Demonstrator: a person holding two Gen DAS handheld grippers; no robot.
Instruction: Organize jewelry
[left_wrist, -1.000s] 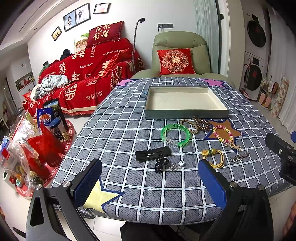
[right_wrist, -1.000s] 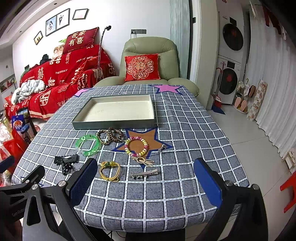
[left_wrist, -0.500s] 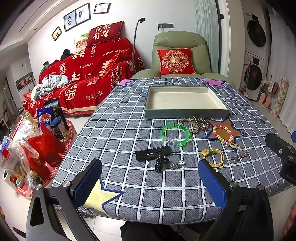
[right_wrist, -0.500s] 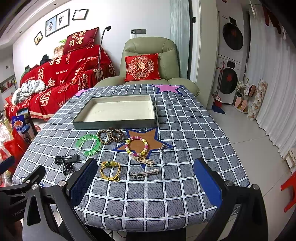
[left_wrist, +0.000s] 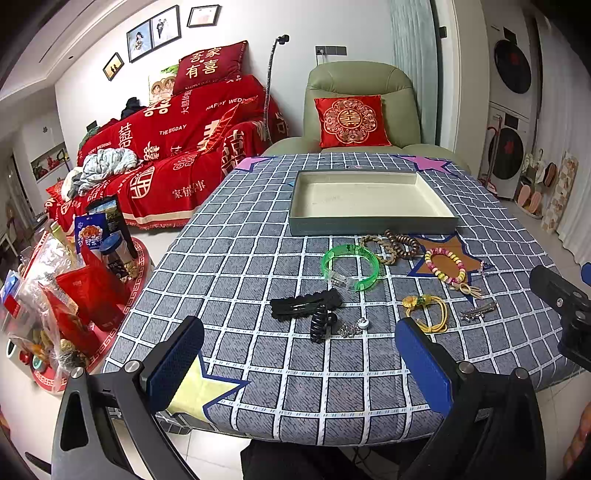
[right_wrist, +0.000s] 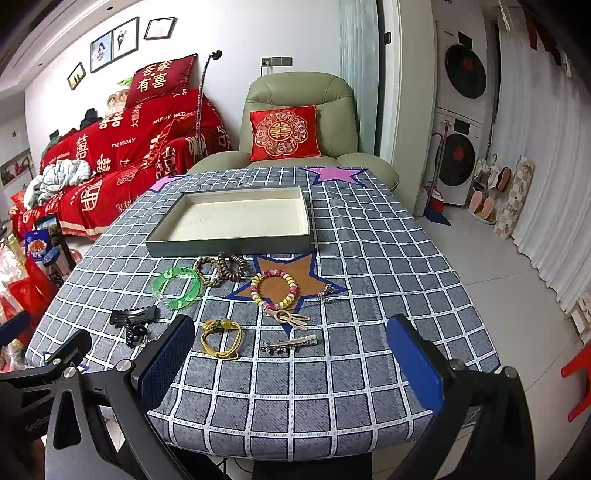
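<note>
An empty grey tray (left_wrist: 373, 224) (right_wrist: 229, 248) with a cream inside sits at the table's far middle. In front of it lie a green bangle (left_wrist: 351, 266) (right_wrist: 178, 287), brown bead bracelets (left_wrist: 399, 244) (right_wrist: 221, 269), a pink and yellow bead bracelet (left_wrist: 445, 265) (right_wrist: 274, 290), a yellow cord bracelet (left_wrist: 428, 314) (right_wrist: 221, 339), a silver hair clip (left_wrist: 477, 312) (right_wrist: 290, 344), a beige clip (right_wrist: 290, 318), black hair clips (left_wrist: 306, 304) (right_wrist: 133, 321) and small earrings (left_wrist: 352, 328). My left gripper (left_wrist: 299, 363) and right gripper (right_wrist: 290, 363) hover open over the near table edge, holding nothing.
The table wears a grey checked cloth (left_wrist: 236, 266) with star patches. A green armchair with a red cushion (left_wrist: 351, 122) stands behind it, a red sofa (left_wrist: 177, 147) at the left. Snack bags and jars (left_wrist: 66, 295) crowd a low stand on the left. Washing machines (right_wrist: 461, 122) stand at the right.
</note>
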